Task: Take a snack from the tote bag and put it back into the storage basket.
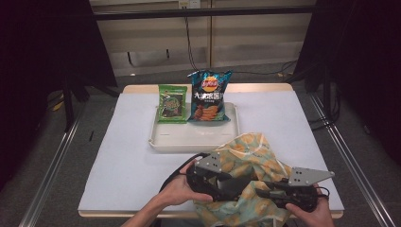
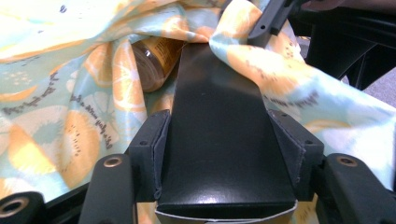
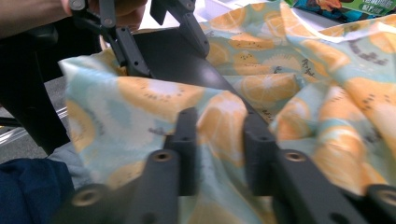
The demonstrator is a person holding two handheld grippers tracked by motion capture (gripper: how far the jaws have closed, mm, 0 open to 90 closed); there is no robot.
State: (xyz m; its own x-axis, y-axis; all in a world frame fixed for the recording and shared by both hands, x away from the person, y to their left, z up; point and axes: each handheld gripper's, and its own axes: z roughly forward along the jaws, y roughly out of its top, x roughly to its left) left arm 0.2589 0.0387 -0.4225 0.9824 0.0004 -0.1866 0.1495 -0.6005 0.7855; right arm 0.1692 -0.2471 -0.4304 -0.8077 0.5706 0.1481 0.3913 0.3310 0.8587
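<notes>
L claw (image 2: 224, 154) clamped on black carton (image 2: 219, 130), nose end entering fruit-print fabric bag (image 2: 70, 116); amber jar (image 2: 156, 60) already inside. R claw (image 3: 219, 140) pinched on bag rim, holding mouth open at near table (image 1: 127, 156) edge. Carton stiff, light, smooth: grip flat sides. Bag limp, slippery: take by hem fold.

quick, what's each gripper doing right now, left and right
Left gripper: closed on the black box, its far end inside the fruit-print bag.
Right gripper: closed on a fold of the bag's rim.
</notes>
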